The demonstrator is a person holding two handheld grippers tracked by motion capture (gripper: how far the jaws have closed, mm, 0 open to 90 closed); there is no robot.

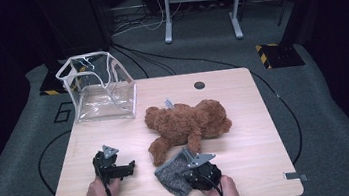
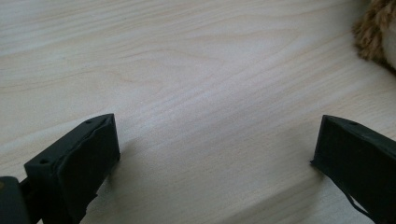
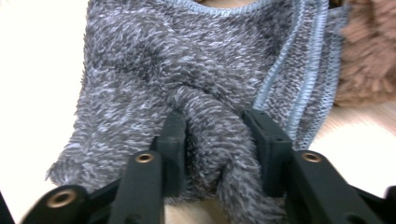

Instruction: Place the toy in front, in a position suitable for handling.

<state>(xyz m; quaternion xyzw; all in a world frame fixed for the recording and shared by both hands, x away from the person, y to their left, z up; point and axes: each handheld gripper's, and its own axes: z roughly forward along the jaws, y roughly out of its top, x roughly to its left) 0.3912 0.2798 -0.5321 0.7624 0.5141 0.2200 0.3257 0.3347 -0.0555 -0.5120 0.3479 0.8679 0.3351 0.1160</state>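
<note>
Landmark: brown teddy bear (image 1: 188, 124), lying on its side at the middle of the wooden table (image 1: 257, 133).

1. Clear plastic bag (image 1: 102, 89) with white trim. Stands open at the table's far left corner, left of the bear and farther from the person, apart from it.

2. Left gripper (image 1: 115, 168), held in the person's left hand (image 1: 101, 191). Rests low over bare table, left of the bear and nearer the person, apart from it. In the left gripper view (image 2: 215, 154) the jaws stand wide apart with nothing but wood grain between them; a tuft of the bear's fur (image 2: 376, 32) shows at the upper right corner.

3. Grey fleecy cloth (image 1: 174, 174) with a pale blue stitched edge. Lies on the table just in front of the bear, its far edge up against the bear's paw (image 1: 158, 155).

4. Right gripper (image 1: 198, 168), held in the person's right hand (image 1: 227, 192). Sits on the cloth's right part, just in front of the bear. In the right gripper view (image 3: 217, 149) the jaws are closed partway on a bunched fold of the cloth (image 3: 205, 70), both pads pressing into the pile.
</note>
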